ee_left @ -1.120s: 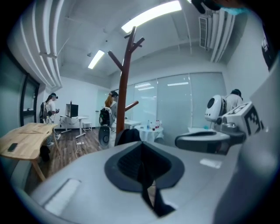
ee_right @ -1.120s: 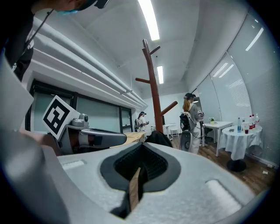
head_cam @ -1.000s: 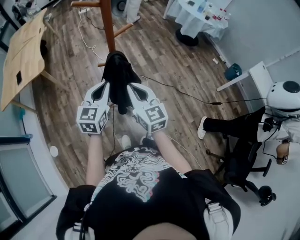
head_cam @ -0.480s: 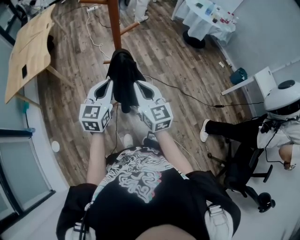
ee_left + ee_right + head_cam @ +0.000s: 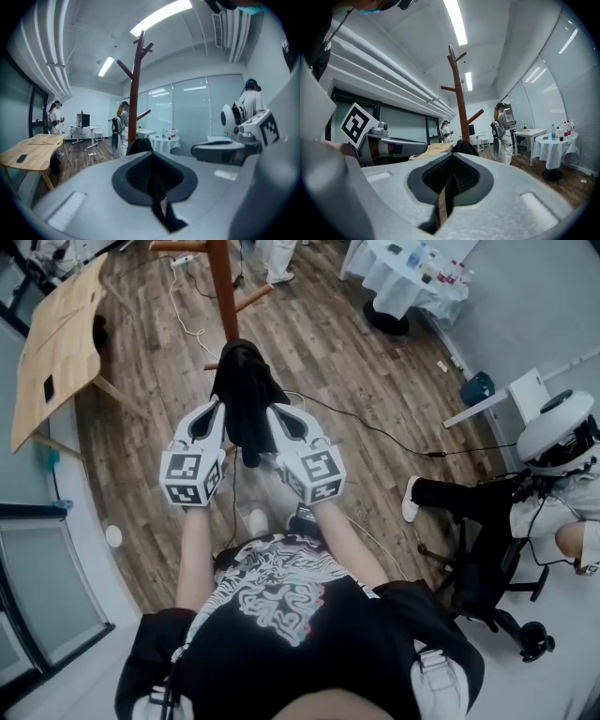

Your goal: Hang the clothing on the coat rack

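Left gripper (image 5: 216,413) and right gripper (image 5: 274,416) are each pressed together on the black clothing (image 5: 246,390). They pinch it from either side, so it hangs bunched between them, in the air above the floor (image 5: 328,352). The coat rack (image 5: 222,287) stands straight ahead, just beyond the clothing, with its pole upright and a little nearer the left gripper's line. Its hooks look higher, so the move likely goes forward and up.

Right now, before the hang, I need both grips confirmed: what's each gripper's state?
Left gripper: closed, pinching the black fabric garment.
Right gripper: closed on the same garment.
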{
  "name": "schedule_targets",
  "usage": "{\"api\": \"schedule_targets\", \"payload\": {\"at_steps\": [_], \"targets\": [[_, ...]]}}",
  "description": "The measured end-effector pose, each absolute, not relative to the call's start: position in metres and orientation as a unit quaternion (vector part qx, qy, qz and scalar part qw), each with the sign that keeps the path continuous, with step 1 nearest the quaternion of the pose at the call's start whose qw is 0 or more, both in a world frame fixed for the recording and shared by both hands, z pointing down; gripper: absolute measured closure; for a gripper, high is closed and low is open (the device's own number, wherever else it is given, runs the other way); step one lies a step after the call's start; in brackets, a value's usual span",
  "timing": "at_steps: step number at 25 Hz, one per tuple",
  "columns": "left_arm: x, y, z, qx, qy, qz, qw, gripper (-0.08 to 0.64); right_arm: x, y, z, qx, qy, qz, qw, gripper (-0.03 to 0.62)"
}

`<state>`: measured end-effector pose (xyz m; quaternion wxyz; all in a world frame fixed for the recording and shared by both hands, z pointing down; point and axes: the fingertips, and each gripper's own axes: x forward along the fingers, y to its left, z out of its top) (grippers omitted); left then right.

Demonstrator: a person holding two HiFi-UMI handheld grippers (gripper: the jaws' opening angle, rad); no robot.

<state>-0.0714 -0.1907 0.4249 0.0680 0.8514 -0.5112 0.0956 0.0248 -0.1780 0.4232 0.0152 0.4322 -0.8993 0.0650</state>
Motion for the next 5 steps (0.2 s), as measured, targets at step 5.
{"api": "schedule_targets", "payload": {"at_steps": [5], "targets": [[-0.0718,-0.1922,0.4228,0.853,-0.509,0.095,0.068,0.571,0.0241,-0.1799,0.421,0.432,-0.9,0.062,0.015,0.592]]}}
